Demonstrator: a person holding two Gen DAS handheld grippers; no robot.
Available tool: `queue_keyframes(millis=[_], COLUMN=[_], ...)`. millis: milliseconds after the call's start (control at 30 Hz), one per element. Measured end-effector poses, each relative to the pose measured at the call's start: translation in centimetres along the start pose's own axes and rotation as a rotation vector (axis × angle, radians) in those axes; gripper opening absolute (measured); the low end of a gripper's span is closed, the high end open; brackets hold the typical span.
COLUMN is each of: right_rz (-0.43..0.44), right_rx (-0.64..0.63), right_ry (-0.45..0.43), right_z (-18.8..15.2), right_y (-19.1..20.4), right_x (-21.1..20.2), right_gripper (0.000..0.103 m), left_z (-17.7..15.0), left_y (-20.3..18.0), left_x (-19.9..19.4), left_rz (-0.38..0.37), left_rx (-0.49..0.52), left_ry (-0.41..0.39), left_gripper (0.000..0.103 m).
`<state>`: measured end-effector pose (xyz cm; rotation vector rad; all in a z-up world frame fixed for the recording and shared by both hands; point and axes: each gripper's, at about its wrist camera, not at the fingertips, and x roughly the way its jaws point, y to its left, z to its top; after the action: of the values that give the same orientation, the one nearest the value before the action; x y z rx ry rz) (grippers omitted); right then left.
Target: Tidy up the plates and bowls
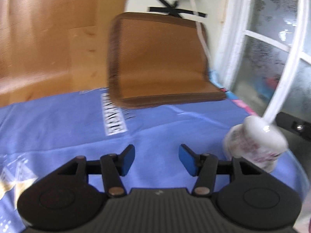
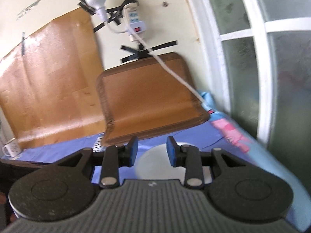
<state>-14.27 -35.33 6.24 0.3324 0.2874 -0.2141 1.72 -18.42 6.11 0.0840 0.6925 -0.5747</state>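
Now I see the big blue cloth (image 1: 58, 120) first, with a brown mat (image 1: 159, 58) leaning at the back. A white bowl (image 2: 155, 161) sits just under my right tongs (image 2: 152, 151). They are partly open and hold nothing. My left tongs (image 1: 157, 159) are wider, empty too. I should go down slowly onto the bowl's rim.

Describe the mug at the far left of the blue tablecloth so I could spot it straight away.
Start at the big brown board taped to the wall. Follow its lower left corner down to the blue tablecloth: there stands a small white mug, handle turned left, with dark lettering on its side. Nothing else stands beside it.
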Motion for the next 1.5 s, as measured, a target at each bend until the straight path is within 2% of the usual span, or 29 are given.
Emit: queue_keyframes(millis=[133, 333, 433, 600, 633, 700, 767, 833, 900, 933, 1000, 1067, 1167, 1200, 1233, 1300, 1333, 1500], right_rz=[0.010, -0.036, -0.050, -0.064, -0.063, -0.058, -0.053, -0.057, -0.066, -0.075, -0.104, -0.135, -0.149, -0.149, -0.134, -0.086, -0.087, -0.155], right_rx=[0.012, 0.043, 0.047, 0.041, 0.044, 0.048, 0.048, 0.051, 0.059, 0.056, 0.034, -0.002, -0.029, -0.003, 0.037, 0.069, 0.071, 0.103], right_ry=[0.008, 0.012, 0.027, 0.034, 0.036, 0.037, 0.033, 0.014, -0.029, -0.058, -0.137, -0.251, -0.449, -0.491, -0.497, -0.431, -0.388, -0.316], right_z=[-0.9, -2.7, -3.4, -4.1, -4.1, -4.2, -4.3, -4.3, -4.4, -4.5, -4.8, -5.3, -7.0, -7.6, -8.0, -8.0, -8.0, -7.7], right_y=[1.9, 3.5, 4.2, 5.2, 5.4, 5.6, 6.0, 6.2, 6.3, 6.4, 6.7, 7.2, 7.8, 7.9, 7.8, 7.3, 7.2, 6.3], right_x=[0.2, -0.7, -1.1, -1.8, -1.9, -2.0, -2.2, -2.7, -3.4, -4.0, -5.3, -6.9, -9.1, -9.7, -10.1, -10.1, -9.9, -9.3], right_gripper=[0.035, 0.035, 0.042, 0.045, 0.046, 0.050, 0.054, 0.064, 0.080, 0.083, 0.097, 0.103, 0.103, 0.103, 0.103, 0.103, 0.103, 0.103], left_z=[-1.1, -2.1, -2.4, -2.9, -3.0, -3.3, -3.5, -3.7, -3.8, -3.9, -4.2, -4.4, -5.0, -5.3, -5.5, -5.9, -6.1, -7.0], left_y=[2.2, 4.0, 4.2, 4.0, 4.0, 4.1, 4.1, 4.0, 3.9, 3.9, 3.7, 3.5, 3.3, 3.1, 3.0, 2.6, 2.4, 1.8], left_x=[-0.4, -1.2, -1.5, -2.2, -2.3, -2.8, -3.6, -4.4, -5.0, -5.4, -5.9, -6.3, -6.9, -7.1, -7.4, -7.8, -8.0, -8.4], left_rz=[0.027, 0.047, 0.043, 0.041, 0.040, 0.043, 0.058, 0.072, 0.071, 0.068, 0.066, 0.067, 0.076, 0.084, 0.093, 0.103, 0.109, 0.077], left_rx=[-0.045, -0.067, -0.064, -0.057, -0.058, -0.062, -0.058, -0.043, -0.038, -0.039, -0.044, -0.050, -0.067, -0.072, -0.074, -0.069, -0.061, -0.068], left_ry=[0.015, 0.003, 0.000, -0.014, -0.015, -0.021, -0.044, -0.061, -0.074, -0.081, -0.088, -0.088, -0.099, -0.109, -0.121, -0.134, -0.132, -0.109], left_gripper=[0.052, 0.055, 0.056, 0.062, 0.064, 0.086, 0.092, 0.095, 0.102, 0.103, 0.103, 0.103, 0.103, 0.103, 0.103, 0.103, 0.103, 0.103])
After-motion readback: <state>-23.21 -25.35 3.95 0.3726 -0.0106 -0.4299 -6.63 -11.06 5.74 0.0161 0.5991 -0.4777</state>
